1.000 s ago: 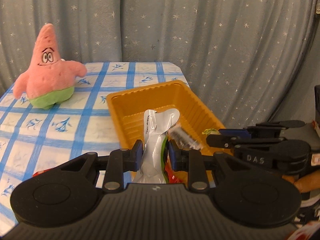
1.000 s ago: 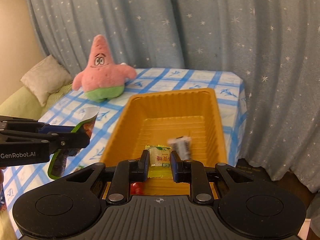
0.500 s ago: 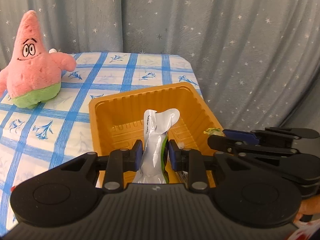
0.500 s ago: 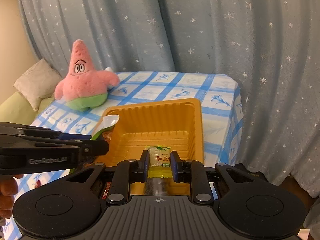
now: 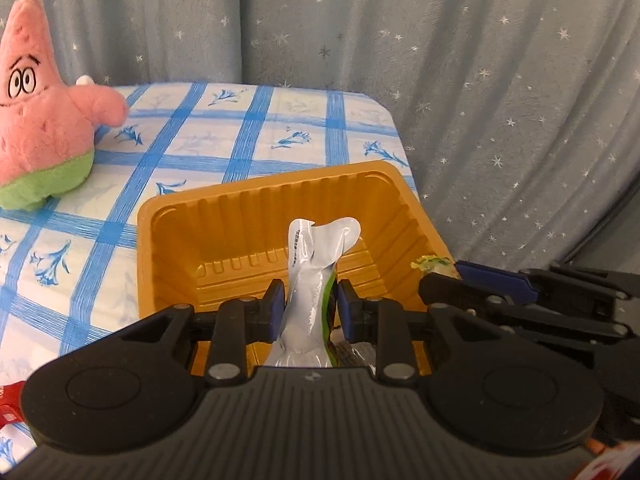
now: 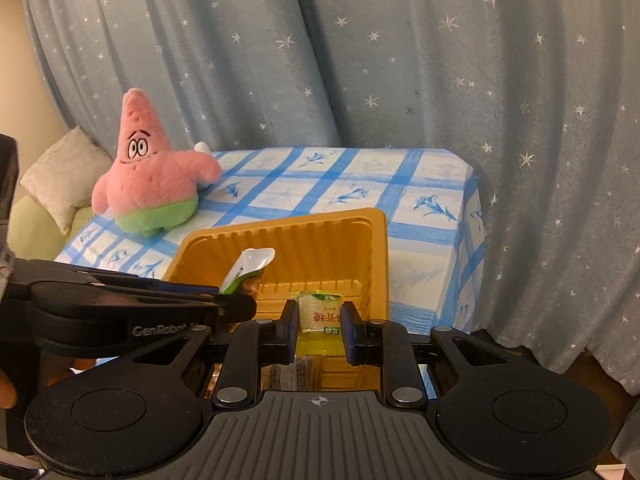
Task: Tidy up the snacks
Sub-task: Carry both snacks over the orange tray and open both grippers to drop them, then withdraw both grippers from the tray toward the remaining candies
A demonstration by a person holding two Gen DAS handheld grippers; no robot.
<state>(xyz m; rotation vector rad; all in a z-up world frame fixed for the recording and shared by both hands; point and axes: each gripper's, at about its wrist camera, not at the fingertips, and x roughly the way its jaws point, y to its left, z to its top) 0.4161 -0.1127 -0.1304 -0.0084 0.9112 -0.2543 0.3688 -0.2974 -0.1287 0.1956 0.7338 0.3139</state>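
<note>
left gripper (image 5: 310,306): clamped on silver-green snack pouch (image 5: 316,264), pouch upright, held over near end of orange tray (image 5: 168,236)
right gripper (image 6: 320,322): closed on small yellow-green snack packet (image 6: 320,312), also above tray's near end
tray contents: dark wrapped item (image 6: 286,374) under the right gripper, partly hidden
tray position: on blue-checked tablecloth (image 5: 256,128), close to table edge
bystander: Patrick plush (image 6: 154,176), well apart from tray
risk: both grippers crowd the same end, fingers could collide on release
risk: tall pouch may tip over tray rim if dropped upright
risk: bumping the light tray could slide it off the edge
</note>
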